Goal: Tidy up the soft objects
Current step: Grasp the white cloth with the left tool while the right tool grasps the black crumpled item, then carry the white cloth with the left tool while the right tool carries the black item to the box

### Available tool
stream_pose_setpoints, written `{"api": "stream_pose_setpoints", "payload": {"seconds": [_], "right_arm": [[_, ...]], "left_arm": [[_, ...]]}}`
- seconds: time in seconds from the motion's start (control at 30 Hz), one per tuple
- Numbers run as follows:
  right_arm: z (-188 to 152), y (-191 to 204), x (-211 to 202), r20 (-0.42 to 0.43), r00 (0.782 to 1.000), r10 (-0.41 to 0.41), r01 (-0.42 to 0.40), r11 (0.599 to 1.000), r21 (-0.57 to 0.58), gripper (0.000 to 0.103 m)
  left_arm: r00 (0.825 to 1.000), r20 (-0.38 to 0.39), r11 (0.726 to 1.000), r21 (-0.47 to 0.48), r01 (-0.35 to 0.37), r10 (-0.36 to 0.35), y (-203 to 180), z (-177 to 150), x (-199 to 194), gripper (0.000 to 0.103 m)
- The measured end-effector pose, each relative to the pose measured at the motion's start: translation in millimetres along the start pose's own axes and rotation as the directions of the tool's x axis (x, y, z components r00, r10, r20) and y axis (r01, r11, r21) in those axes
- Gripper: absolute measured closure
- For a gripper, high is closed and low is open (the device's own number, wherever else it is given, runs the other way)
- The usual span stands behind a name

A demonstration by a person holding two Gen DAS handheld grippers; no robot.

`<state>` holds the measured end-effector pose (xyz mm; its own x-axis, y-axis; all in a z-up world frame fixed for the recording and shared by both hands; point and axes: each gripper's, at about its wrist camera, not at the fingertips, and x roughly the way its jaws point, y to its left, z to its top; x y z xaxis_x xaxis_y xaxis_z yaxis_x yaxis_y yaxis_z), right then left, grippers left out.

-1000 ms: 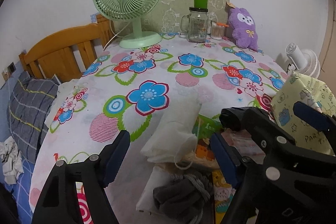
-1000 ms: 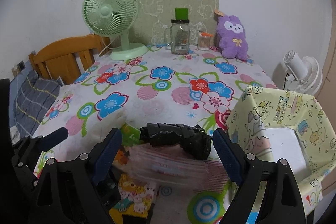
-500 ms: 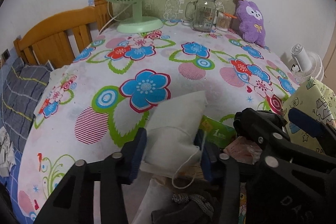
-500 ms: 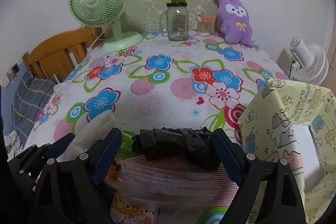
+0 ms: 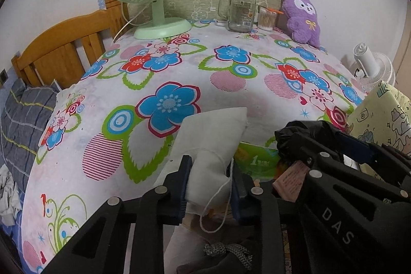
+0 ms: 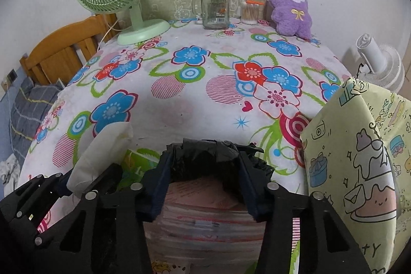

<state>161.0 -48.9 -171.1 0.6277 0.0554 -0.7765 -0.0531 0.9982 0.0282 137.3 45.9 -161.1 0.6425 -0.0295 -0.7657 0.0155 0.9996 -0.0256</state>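
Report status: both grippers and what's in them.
Left gripper closing on white cloth pouch. Right gripper closing on black plastic bag. Yellow gift box close on the right.

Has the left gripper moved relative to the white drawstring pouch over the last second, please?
Yes. The left gripper advanced toward the table's far side, reaching the white drawstring pouch, and its jaws are closing around it.

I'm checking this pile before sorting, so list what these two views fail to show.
- Grey knit item: left wrist view, cut off by the bottom edge and covered by the left gripper.
- Pink packet stack: right wrist view, its sides hidden by the right gripper, whose jaws are closing round the black plastic bag.
- Green packet: print too small to read.
- Yellow patterned box: inside not visible.
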Motion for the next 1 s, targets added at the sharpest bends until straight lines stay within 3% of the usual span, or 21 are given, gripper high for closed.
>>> {"api": "stream_pose_setpoints", "payload": {"seconds": [0.17, 1.0], "right_arm": [[2.7, 0.2, -3.3, 0.01, 1.0, 0.006, -0.006, 1.0, 0.0, 0.06], [19.5, -8.2, -63.9, 0.117, 0.993, 0.032, -0.034, 0.999, 0.013, 0.06]], "left_arm": [[1.0, 0.009, 1.0, 0.005, -0.006, 0.006, -0.7, 2.8, -2.9, 0.081], [0.993, 0.116, 1.0, 0.023, -0.002, 0.0, -18.4, 21.9, -55.6, 0.085]]}}
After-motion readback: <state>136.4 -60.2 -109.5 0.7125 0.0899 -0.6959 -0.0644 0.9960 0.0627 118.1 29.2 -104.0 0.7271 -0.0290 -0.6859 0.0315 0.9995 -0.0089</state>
